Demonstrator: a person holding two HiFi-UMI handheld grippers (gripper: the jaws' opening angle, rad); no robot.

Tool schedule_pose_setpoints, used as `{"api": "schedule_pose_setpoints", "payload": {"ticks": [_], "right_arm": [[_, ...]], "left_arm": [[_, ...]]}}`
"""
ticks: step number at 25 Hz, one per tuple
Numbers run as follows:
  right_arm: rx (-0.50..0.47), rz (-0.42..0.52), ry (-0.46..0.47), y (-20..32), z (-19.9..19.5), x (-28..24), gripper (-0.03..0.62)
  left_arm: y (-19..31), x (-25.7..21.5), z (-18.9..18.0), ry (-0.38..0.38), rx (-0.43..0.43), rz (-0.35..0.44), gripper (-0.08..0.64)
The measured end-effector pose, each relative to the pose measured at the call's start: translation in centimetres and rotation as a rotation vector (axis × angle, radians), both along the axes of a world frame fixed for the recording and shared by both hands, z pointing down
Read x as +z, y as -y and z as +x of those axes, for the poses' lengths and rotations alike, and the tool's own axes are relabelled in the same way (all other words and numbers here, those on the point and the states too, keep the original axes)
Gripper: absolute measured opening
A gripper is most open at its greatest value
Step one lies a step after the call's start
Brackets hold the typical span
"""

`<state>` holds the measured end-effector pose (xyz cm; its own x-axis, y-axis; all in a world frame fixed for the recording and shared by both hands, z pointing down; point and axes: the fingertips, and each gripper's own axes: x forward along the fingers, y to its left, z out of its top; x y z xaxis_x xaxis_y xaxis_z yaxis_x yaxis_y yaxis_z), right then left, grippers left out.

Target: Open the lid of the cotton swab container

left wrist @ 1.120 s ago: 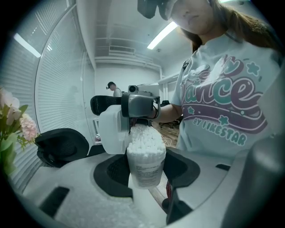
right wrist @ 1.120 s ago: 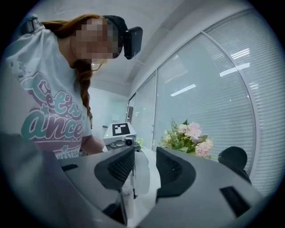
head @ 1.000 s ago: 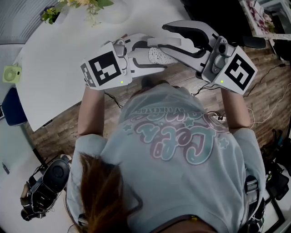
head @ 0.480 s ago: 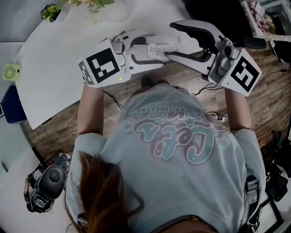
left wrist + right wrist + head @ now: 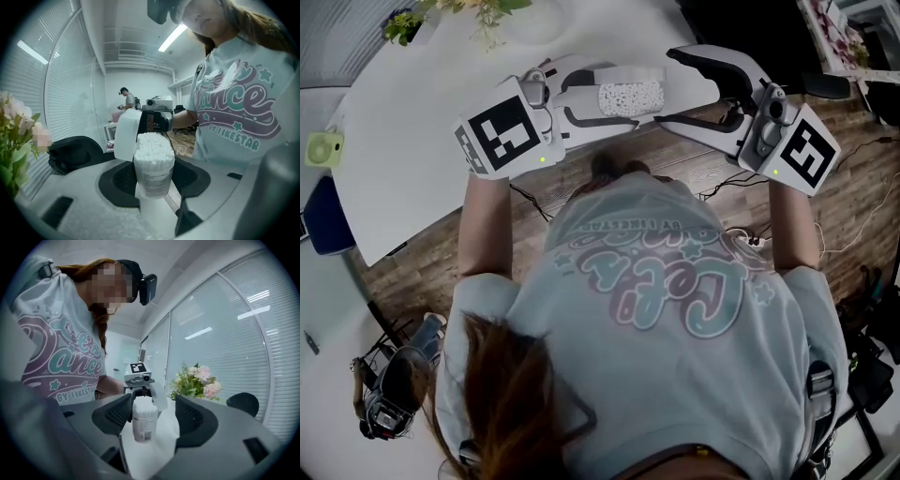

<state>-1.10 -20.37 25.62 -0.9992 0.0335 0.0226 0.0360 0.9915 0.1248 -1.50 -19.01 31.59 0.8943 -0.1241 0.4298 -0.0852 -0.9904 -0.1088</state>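
Head view: our left hand-held gripper (image 5: pixel 609 98) clamps the cotton swab container (image 5: pixel 633 97), lid (image 5: pixel 125 133) open; right hand-held gripper (image 5: pixel 675 86) jaws, just opening, flank its end, untouching.

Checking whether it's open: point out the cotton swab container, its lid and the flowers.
cotton swab container (image 5: pixel 153 180): left gripper view, on its printed label.
lid (image 5: pixel 125 136): left gripper view, middle of the flipped-back flap.
flowers (image 5: pixel 202 372): right gripper view, on a pink bloom.

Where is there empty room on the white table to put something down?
The round white table is bare across its left part, between the bunch of green-leaved flowers at the far edge and the curved near edge above the wooden floor. It is crowded on the right, round the clear tub of white cotton swabs.
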Motion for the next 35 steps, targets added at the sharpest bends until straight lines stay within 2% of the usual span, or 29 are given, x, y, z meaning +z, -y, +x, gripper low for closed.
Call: {"api": "schedule_pose_setpoints", "payload": {"ticks": [9,14,22,35], "right_arm": [[-0.042,-0.016,-0.06,-0.5,-1.0,3.0,0.279],[-0.063,-0.026,-0.058,-0.5,-1.3,3.4,0.225],[-0.105,-0.027,-0.068,-0.7,-1.6,3.7,0.195],[-0.118,-0.049,-0.103,0.4,-2.7,6.7,0.193]], "left_arm": [[-0.1,-0.1,-0.3,-0.012,0.002,0.009,0.19],[0.0,0.0,0.1,-0.021,0.009,0.009,0.19],[0.3,0.2,0.0,-0.017,-0.004,0.018,0.19],[1.3,3.2,-1.0,-0.012,-0.039,0.006,0.19]]}}
